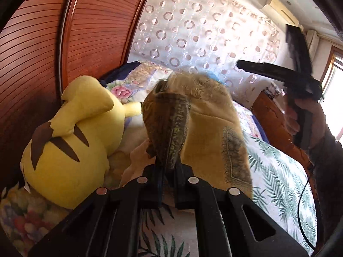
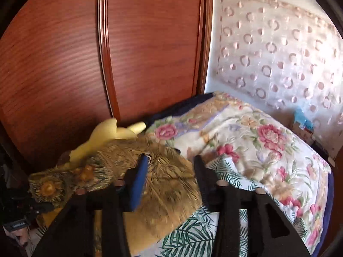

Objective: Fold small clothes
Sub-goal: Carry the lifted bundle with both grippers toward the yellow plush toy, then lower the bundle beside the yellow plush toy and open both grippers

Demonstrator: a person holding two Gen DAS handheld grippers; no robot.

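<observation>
While the left gripper (image 1: pixel 168 168) pinches the mustard garment (image 1: pixel 212 128), right gripper (image 2: pixel 169 167) gapes

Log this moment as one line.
left claw: shut on brown garment, lifted | right claw: open, above garment | bed | yellow plush toy beside

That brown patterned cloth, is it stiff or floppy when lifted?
Probably floppy: the cloth bunches into folds where the left gripper pinches it and drapes away from there. It looks light, since one pinch holds it up. The right gripper is open above it.
</observation>
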